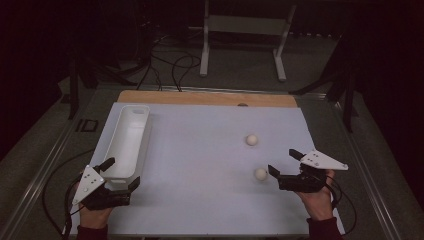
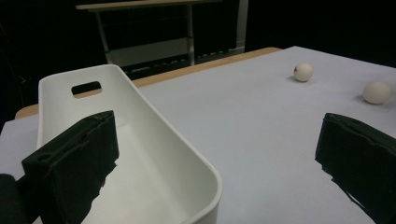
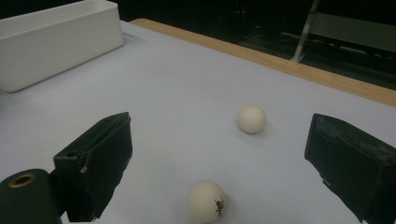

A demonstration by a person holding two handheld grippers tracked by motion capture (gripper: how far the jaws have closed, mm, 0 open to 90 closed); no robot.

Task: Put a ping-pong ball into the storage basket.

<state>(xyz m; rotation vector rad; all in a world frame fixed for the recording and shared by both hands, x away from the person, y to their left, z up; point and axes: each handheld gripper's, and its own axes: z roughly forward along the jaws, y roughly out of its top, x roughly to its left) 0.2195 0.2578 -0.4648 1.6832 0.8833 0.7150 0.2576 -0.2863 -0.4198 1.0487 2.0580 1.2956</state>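
A long white bin [image 1: 127, 137] lies along the left side of the white mat. Two white balls rest on the mat at the right, one farther [image 1: 251, 140] and one nearer [image 1: 260, 174]. My left gripper [image 1: 121, 173] is open at the bin's near end; in the left gripper view one jaw is over the bin's inside [image 2: 140, 140] and the other is outside, over the mat. My right gripper [image 1: 283, 161] is open just right of the nearer ball. In the right gripper view that ball [image 3: 207, 200], which carries a small printed mark, lies low between the jaws, with the other ball [image 3: 251, 119] beyond.
The white mat [image 1: 200, 200] covers a table with a wooden strip [image 1: 200, 97] along its far edge. A white metal stand [image 1: 245, 30] and cables [image 1: 170, 65] are on the dark floor behind. The bin holds nothing that I can see.
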